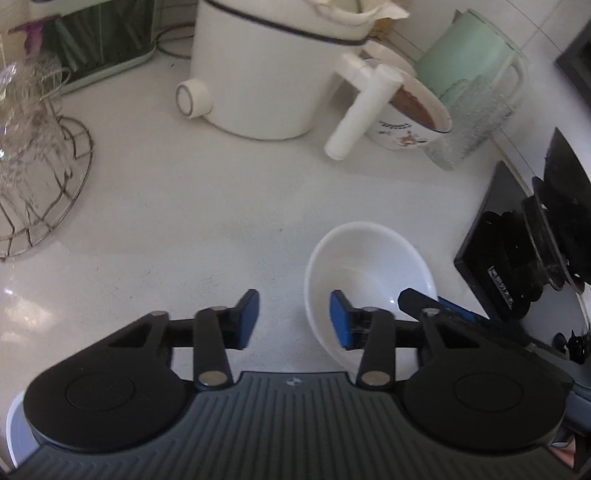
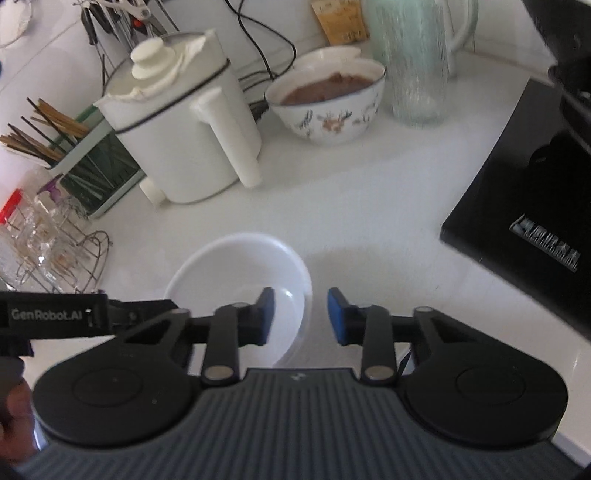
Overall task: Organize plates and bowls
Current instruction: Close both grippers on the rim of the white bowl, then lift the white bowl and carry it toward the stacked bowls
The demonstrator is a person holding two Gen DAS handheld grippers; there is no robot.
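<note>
White countertop; tiled wall

White counter; bowl, kettle, glass rack

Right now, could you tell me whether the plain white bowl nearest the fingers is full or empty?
Empty: the white bowl shows only its bare, glossy inside in both wrist views.

A white electric pot with a knobbed lid and a long handle stands at the back of the white table. Left of it a pale green holder carries chopsticks, and a wire rack holds clear glasses. To the right stands a ribbed clear glass before a mint jug. A black appliance fills the right edge.
</note>
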